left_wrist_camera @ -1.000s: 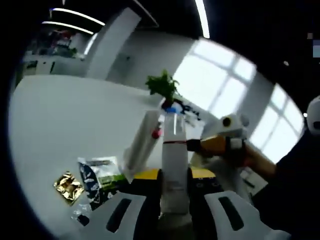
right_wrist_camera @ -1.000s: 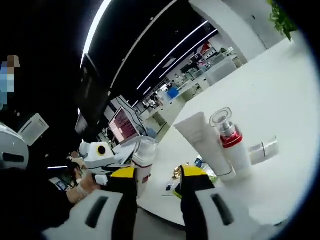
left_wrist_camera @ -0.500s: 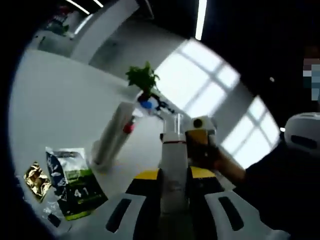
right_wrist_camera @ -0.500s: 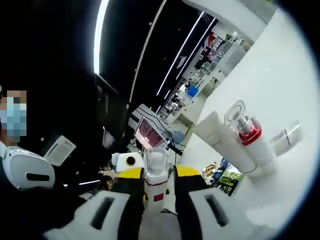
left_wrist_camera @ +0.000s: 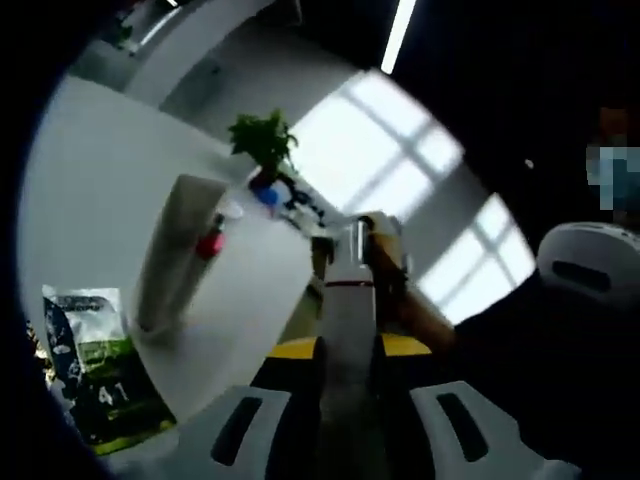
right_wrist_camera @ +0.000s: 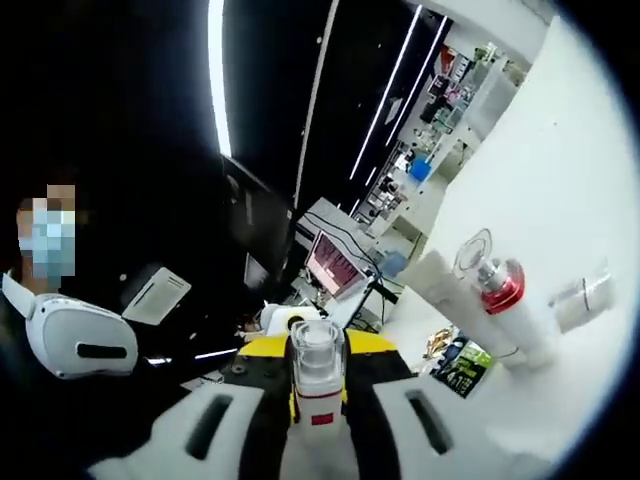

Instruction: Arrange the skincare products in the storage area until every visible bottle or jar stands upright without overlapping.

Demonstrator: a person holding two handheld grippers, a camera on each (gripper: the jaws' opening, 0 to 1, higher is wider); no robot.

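A white bottle (left_wrist_camera: 347,310) with a red ring and a clear cap is held off the table between both grippers. My left gripper (left_wrist_camera: 348,345) is shut on its body. My right gripper (right_wrist_camera: 318,352) is shut on its upper part, with the clear cap (right_wrist_camera: 316,350) rising between the yellow-tipped jaws. In the left gripper view the right gripper (left_wrist_camera: 385,262) reaches in from the right at the cap. A white tube (left_wrist_camera: 168,250) stands on the white table (left_wrist_camera: 90,180), with a red-collared pump bottle (right_wrist_camera: 500,288) beside it. A small clear jar (right_wrist_camera: 580,293) lies on its side nearby.
A green and dark sachet pack (left_wrist_camera: 98,372) lies on the table near the tube. A potted plant (left_wrist_camera: 262,140) stands at the far edge. A person with a white headset (right_wrist_camera: 75,340) is close behind the grippers. Bare table top stretches around the standing products.
The right gripper came in from beside the bottle and its jaws closed around the bottle's top. Both views swung; the tube and sachets slid left in the left gripper view.
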